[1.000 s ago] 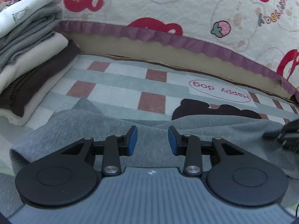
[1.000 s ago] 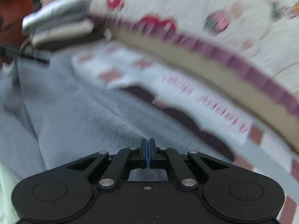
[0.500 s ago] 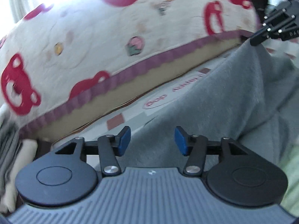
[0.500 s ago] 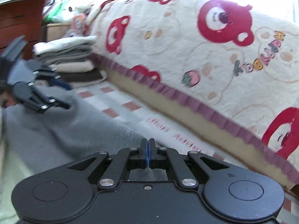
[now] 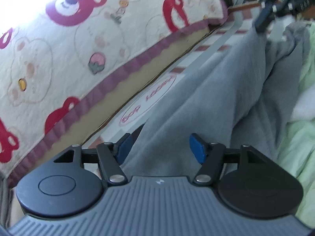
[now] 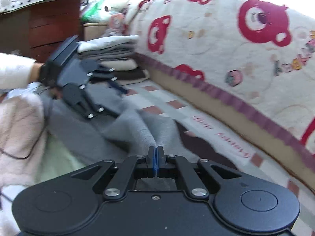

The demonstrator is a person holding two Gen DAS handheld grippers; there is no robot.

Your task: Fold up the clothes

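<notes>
A grey garment (image 5: pixel 206 90) lies stretched along the checked sofa mat (image 5: pixel 149 96). My left gripper (image 5: pixel 160 148) is open over one end of it; the cloth runs between its blue pads (image 5: pixel 197 149) without being pinched. Far off at the top right, my right gripper (image 5: pixel 275 5) holds up the other end. In the right wrist view the right gripper (image 6: pixel 156 157) is shut on a pinched fold of the grey garment (image 6: pixel 137 125). The left gripper (image 6: pixel 120 102), held by a hand (image 6: pixel 37 72), sits open at the garment's far end.
A stack of folded clothes (image 6: pixel 110 51) rests on the mat at the sofa's end. The cream bear-print cover (image 6: pixel 226 45) hangs over the sofa back. A wooden dresser (image 6: pixel 49 33) stands behind. Pale green cloth (image 5: pixel 295 137) and a fluffy white sleeve (image 6: pixel 17 118) lie along the front.
The left gripper has swung from facing the sofa back to looking along the garment, and its jaws have widened. The right gripper, still shut, has lifted its end of the grey cloth.
</notes>
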